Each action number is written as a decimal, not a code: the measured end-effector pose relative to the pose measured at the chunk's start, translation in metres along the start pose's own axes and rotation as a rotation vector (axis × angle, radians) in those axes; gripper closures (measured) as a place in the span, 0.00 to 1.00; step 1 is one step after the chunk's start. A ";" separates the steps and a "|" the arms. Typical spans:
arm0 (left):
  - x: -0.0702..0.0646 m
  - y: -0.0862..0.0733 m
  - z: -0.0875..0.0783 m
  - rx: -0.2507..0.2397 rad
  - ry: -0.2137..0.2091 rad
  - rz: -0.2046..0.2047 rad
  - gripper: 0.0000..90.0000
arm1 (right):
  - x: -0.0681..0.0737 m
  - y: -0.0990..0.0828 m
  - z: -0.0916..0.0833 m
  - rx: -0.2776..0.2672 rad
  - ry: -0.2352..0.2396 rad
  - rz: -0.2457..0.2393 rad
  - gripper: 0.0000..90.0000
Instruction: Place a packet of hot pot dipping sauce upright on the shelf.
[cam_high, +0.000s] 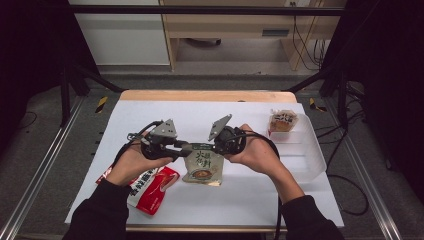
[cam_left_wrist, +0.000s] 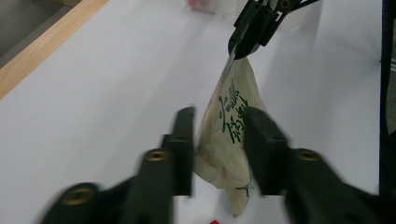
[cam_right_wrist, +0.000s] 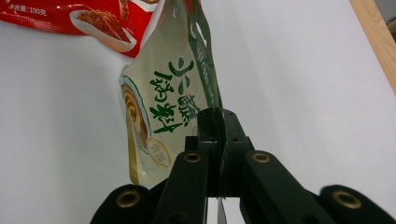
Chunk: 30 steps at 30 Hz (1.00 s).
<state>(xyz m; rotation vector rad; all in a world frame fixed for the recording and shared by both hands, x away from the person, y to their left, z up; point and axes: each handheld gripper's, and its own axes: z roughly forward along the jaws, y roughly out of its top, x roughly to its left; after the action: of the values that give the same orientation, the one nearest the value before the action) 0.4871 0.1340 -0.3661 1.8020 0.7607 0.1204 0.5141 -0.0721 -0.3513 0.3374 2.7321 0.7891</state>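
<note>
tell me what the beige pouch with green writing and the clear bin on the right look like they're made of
The beige pouch looks like thin glossy plastic film, probably laminated: it creases, catches light and hangs limp where the right gripper pinches its edge. The clear bin looks like rigid translucent plastic with a slightly frosted finish: the white table cover shows faintly through its walls.

The left gripper (cam_left_wrist: 218, 149) is seen with its fingers (cam_left_wrist: 183, 147) parted on either side of a beige sauce pouch (cam_left_wrist: 229, 140). At 1 o'clock, the pouch's top edge is pinched by the right gripper (cam_left_wrist: 243, 49). A white surface (cam_left_wrist: 107, 84) lies beneath.
</note>
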 end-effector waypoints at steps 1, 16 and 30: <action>0.001 -0.002 0.000 -0.007 0.011 -0.004 0.52 | -0.001 0.001 -0.001 0.009 0.000 -0.003 1.00; 0.024 -0.033 -0.019 -0.004 0.097 -0.031 0.14 | 0.005 0.004 -0.008 -0.008 -0.009 0.002 1.00; 0.029 -0.043 -0.027 -0.011 0.123 -0.056 0.13 | 0.013 0.003 -0.022 -0.017 -0.021 -0.013 1.00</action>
<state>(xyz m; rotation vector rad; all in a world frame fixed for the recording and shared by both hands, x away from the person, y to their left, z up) 0.4796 0.1797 -0.4020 1.7735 0.8950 0.2000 0.4954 -0.0765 -0.3343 0.3224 2.7042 0.8002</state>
